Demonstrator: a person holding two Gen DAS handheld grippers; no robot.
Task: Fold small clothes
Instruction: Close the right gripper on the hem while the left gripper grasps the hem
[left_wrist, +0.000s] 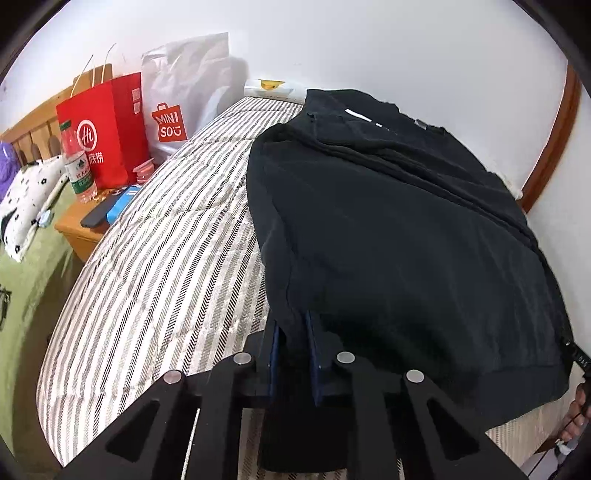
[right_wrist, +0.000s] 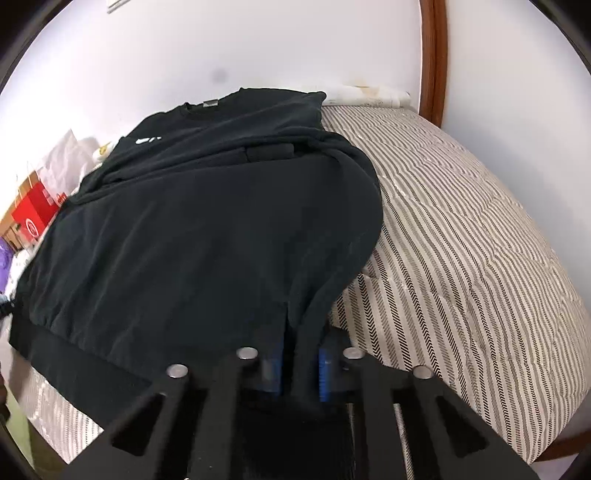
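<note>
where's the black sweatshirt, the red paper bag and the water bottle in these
black sweatshirt (left_wrist: 388, 229), left wrist view, middle of its body
red paper bag (left_wrist: 107, 129), left wrist view, front face beside the logo
water bottle (left_wrist: 75, 162), left wrist view, on its label

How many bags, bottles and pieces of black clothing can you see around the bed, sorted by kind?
Paper bags: 2, the red bag and the white Miniso bag
Bottles: 1, the water bottle
Black clothing: 1, the black sweatshirt, its hem pinched by the left gripper and right gripper
Total: 4
</note>
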